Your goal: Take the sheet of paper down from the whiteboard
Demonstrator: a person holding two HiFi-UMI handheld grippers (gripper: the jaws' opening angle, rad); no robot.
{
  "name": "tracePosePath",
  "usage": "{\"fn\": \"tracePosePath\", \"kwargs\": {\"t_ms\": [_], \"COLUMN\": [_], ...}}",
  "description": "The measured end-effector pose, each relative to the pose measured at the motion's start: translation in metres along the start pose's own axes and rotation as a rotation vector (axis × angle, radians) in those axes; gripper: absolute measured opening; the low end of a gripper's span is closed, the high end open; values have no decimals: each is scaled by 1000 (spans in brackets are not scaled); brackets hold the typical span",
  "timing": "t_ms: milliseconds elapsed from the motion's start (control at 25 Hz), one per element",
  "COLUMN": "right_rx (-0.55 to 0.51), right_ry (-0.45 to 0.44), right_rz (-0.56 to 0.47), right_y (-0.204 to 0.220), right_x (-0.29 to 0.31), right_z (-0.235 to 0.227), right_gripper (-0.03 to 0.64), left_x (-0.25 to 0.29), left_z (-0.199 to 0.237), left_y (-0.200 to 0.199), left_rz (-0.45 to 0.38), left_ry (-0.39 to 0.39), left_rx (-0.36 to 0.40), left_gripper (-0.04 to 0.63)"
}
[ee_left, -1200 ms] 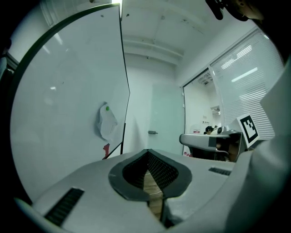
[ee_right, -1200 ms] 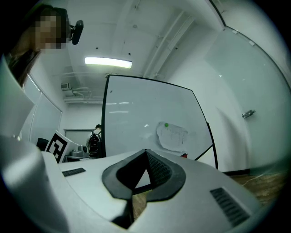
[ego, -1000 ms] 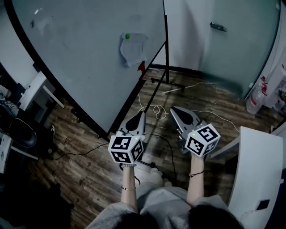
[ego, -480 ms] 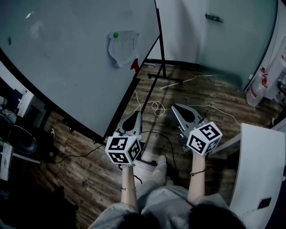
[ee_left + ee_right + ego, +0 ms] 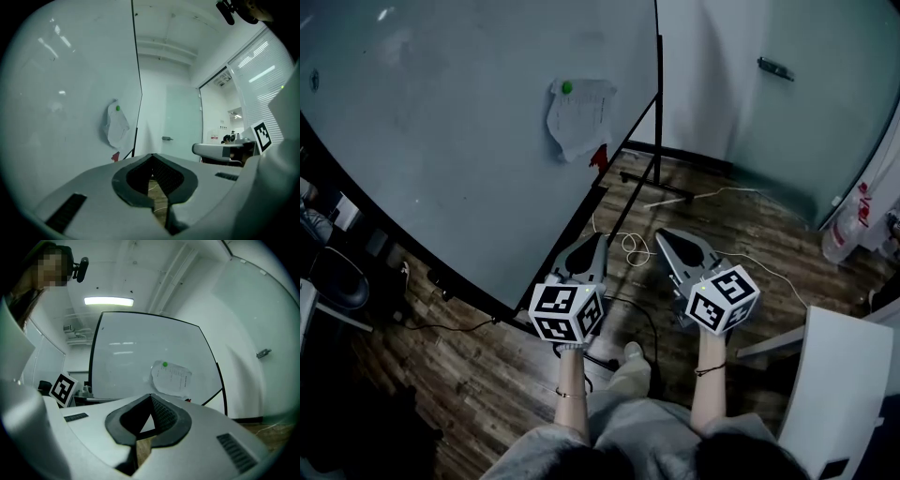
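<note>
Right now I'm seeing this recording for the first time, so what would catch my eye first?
A big whiteboard fills the upper left of the head view, with a sheet of paper pinned near its right edge by a green magnet. Below it, over the wood floor, the left claw and right claw point towards the board, both shut and empty.

We see a dark wood plank floor (image 5: 487, 375) beneath both claws. A white cable (image 5: 625, 240) lies looped on it, between and just ahead of the left claw (image 5: 597, 238) and the right claw (image 5: 662, 234). Far beyond the right claw stands a pale door (image 5: 787, 131) with a metal handle (image 5: 776, 68). A white bench (image 5: 834, 375) sits right of the right claw, and a black chair (image 5: 337, 281) sits well left of the left claw.
</note>
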State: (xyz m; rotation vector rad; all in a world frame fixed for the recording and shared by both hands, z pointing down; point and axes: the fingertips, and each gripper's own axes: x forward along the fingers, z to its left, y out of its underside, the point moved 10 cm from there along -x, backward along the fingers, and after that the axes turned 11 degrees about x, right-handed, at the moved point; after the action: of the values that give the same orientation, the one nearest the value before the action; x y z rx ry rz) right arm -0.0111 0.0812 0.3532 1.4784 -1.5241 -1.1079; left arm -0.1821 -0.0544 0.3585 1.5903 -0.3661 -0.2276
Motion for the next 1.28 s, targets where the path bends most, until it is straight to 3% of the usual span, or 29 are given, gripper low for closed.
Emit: {"fn": "tracePosePath", "kwargs": {"t_ms": [480,920,1280], "right_rx": [-14,-29,-27], "right_ry": [25,-13,-15], "right_rz": [-7,0,12], "right_y": [-35,-49,-51], "right_x": [60,109,131], "right_z": [-60,-97,-126], "right_gripper": [0,0,0], "left_x": [78,134,154], "left_z": [34,58,70], "left_y": [-18,-34,-26], "left_rz": [7,-20,-31], "left_ry": [-19,-21,-44], "left_rx": [48,75,40], "left_gripper": [5,5,5]}}
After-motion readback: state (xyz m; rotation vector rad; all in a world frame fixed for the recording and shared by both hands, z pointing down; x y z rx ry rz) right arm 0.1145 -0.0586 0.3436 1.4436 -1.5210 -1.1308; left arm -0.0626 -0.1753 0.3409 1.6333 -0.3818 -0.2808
